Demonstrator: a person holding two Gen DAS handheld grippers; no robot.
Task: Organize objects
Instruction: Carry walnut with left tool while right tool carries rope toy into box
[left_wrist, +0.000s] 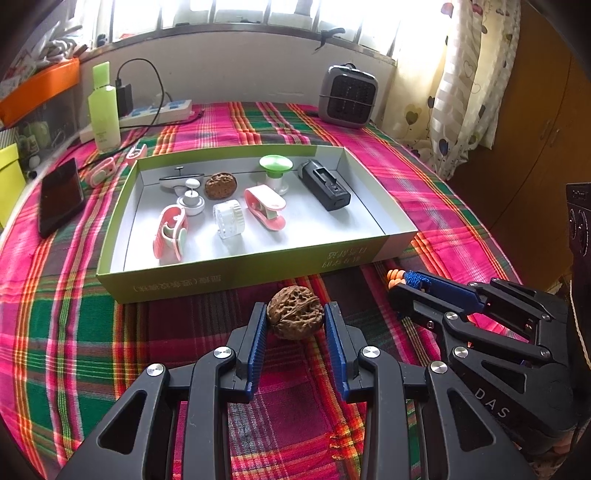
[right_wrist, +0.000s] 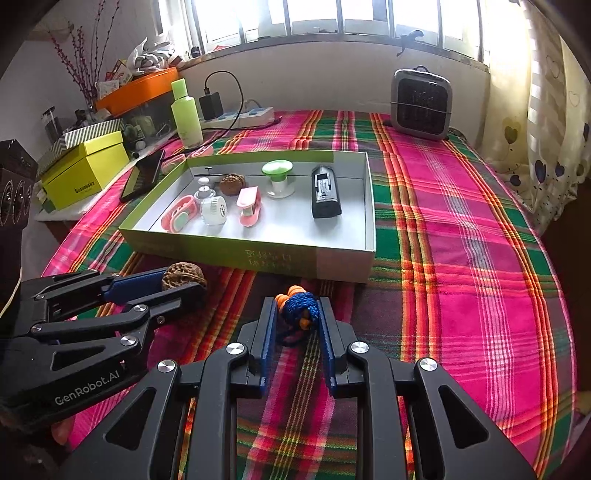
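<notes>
A bright window runs behind a counter (left_wrist: 424, 206) draped in a pink, green and orange plaid cloth. In the middle lies a shallow green-sided box (left_wrist: 255, 269) holding a walnut (left_wrist: 220, 185), two pink clips, a clear round case, a green-capped spool and a black device (left_wrist: 325, 184). Just in front of the box's near wall, the left hand-held gripper (left_wrist: 295, 320) has its blue pads pressed against either side of a second walnut (left_wrist: 295, 312), which sits on the cloth. Beside it, the right hand-held gripper (right_wrist: 297, 314) is clamped on a blue knotted cord with orange beads (right_wrist: 301, 304), also close to the box. A green bottle (right_wrist: 185, 112), a power strip and a small grey heater (right_wrist: 421, 103) stand toward the far edge.
</notes>
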